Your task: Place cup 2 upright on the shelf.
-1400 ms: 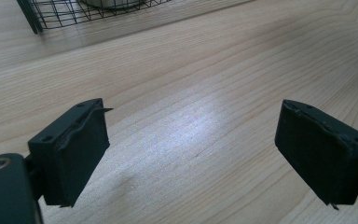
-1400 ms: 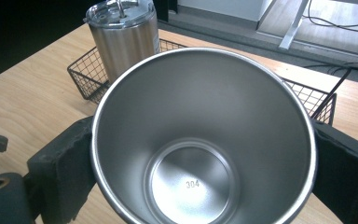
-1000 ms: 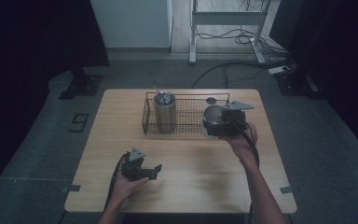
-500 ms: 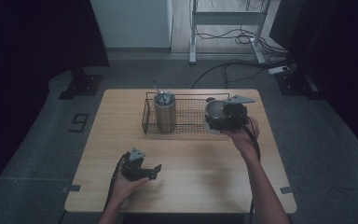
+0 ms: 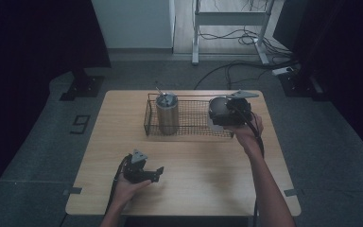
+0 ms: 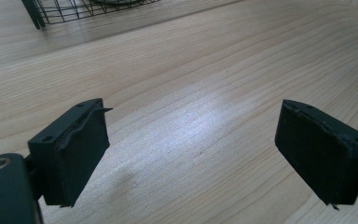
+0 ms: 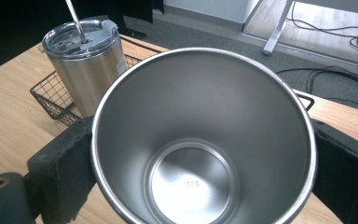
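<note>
Carrying item: steel cup (image 7: 204,140), clamped in right tongs (image 5: 227,113), now shifted up-frame from the basket's front edge to over the wire basket (image 5: 191,124), right of centre; placement inside looks imminent. Left tongs (image 5: 144,171) apart, empty, on counter (image 5: 203,175), lower left.

The high view is being kept dim, with the room's sides lost in darkness and the desk (image 5: 189,156) lit softly from above. A pale sheen is being thrown across the wood in the left gripper view. Soft reflections are being carried inside the steel cup (image 7: 200,140), sharply focused.
</note>
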Demonstrator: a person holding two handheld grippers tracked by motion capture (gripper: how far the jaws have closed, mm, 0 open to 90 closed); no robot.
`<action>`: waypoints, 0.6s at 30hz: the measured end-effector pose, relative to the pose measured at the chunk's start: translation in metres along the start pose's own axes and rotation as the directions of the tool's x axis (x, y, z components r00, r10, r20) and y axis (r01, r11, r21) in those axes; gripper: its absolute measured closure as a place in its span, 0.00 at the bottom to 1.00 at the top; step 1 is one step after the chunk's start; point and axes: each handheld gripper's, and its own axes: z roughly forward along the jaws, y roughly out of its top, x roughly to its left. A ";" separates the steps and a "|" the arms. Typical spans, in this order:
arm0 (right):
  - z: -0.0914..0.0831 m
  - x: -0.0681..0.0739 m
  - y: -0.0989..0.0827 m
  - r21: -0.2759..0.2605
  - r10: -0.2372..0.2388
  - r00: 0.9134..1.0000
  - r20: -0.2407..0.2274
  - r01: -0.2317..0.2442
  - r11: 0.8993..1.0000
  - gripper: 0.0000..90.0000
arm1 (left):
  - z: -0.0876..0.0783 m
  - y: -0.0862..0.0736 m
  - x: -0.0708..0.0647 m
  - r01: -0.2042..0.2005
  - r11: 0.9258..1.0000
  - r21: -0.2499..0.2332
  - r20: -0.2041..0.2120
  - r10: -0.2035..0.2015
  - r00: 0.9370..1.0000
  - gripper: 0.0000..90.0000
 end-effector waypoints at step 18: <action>0.022 -0.016 0.013 0.022 0.002 1.000 0.024 -0.003 1.000 0.07 | 0.003 -0.002 0.001 0.001 1.000 0.010 0.001 -0.001 1.000 0.11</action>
